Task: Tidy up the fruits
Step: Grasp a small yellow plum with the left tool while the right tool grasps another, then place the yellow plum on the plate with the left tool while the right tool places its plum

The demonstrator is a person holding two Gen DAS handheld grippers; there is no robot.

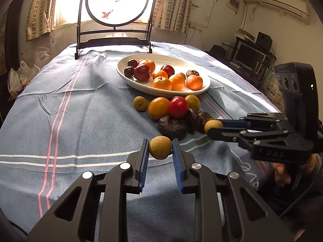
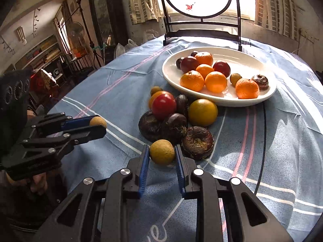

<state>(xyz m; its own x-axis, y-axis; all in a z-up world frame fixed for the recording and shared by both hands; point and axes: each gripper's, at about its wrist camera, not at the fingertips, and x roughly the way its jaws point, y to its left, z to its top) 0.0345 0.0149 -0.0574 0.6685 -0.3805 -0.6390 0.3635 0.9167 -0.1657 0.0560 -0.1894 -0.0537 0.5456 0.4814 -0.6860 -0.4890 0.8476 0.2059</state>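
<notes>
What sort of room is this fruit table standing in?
Most likely a lived-in home room. A cloth-covered table holds a white fruit plate, curtains hang at the window, an air conditioner sits high on the wall, and a monitor stands in the corner.

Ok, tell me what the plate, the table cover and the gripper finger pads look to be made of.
Plate: likely glazed ceramic, white and glossy with soft highlights on the rim.
Table cover: woven fabric, matte blue with pink and white stripes; it creases and folds.
Finger pads of the left gripper: probably rubber or soft plastic, blue with fine ribs, set in matte black plastic-looking links with metal pins.
</notes>
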